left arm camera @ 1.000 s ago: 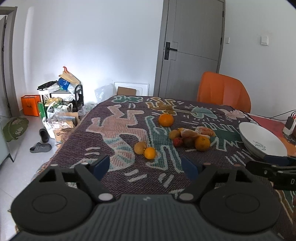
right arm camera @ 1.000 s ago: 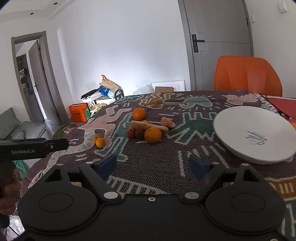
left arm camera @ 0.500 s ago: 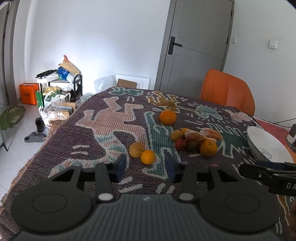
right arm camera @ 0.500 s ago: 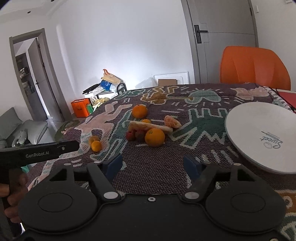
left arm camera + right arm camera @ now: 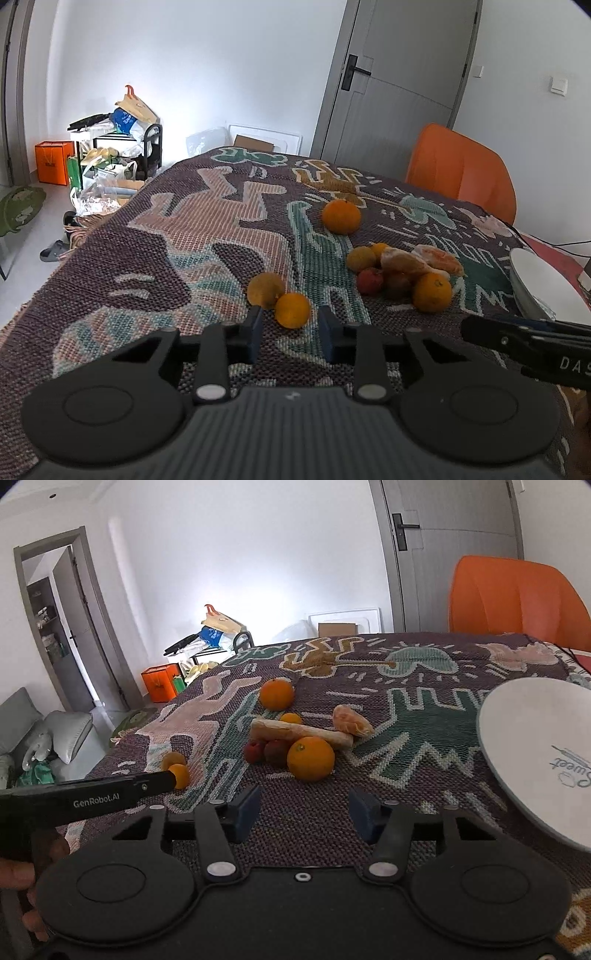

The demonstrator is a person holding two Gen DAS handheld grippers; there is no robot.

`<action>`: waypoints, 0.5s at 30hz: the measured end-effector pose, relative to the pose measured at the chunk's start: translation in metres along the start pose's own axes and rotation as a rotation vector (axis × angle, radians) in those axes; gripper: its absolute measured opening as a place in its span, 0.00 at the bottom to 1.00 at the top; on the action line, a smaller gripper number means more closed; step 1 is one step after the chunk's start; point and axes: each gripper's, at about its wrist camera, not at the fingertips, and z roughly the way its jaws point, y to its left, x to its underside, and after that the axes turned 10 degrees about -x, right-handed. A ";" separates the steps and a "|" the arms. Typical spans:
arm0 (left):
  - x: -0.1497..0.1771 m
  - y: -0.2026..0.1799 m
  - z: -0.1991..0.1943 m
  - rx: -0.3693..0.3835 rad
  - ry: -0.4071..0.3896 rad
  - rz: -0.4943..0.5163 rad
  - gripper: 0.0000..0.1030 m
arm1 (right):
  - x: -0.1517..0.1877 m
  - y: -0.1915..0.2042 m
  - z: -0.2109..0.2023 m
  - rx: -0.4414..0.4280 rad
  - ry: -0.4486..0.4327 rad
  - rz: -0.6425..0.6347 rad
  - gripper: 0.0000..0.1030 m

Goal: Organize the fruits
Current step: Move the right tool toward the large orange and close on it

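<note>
A: How are the tongs set?

B: The left gripper (image 5: 290,338) is seen narrow and closing, with nothing gripped; a small orange (image 5: 292,310) lies on the cloth (image 5: 177,236) just past its tips, beside a yellowish fruit (image 5: 265,290). The right gripper (image 5: 304,814) is held at a middling width, also closing, with only bare cloth between its pads

A: Where is the fruit found?

B: It is spread over the patterned cloth. A big orange (image 5: 311,758) is placed just ahead of the right gripper, touching two red fruits (image 5: 266,751). A long pale piece (image 5: 299,733) is laid behind them, and a peeled segment (image 5: 351,722) is set at its far end. Another orange (image 5: 276,694) is seen farther back, apart from the heap

A: And the plate?

B: A white plate (image 5: 532,746) is set to the right, near the heap, with no fruit on it. An orange chair (image 5: 517,598) is seen behind the table
</note>
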 end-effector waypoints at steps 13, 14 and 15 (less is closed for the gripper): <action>-0.002 -0.002 0.018 0.011 0.024 -0.035 0.21 | -0.009 -0.002 0.023 0.023 0.015 -0.014 0.52; -0.002 -0.002 0.018 0.013 0.024 -0.040 0.21 | -0.010 -0.002 0.025 0.025 0.016 -0.013 0.52; -0.002 -0.001 0.017 0.015 0.024 -0.041 0.21 | -0.011 -0.003 0.027 0.025 0.017 -0.010 0.52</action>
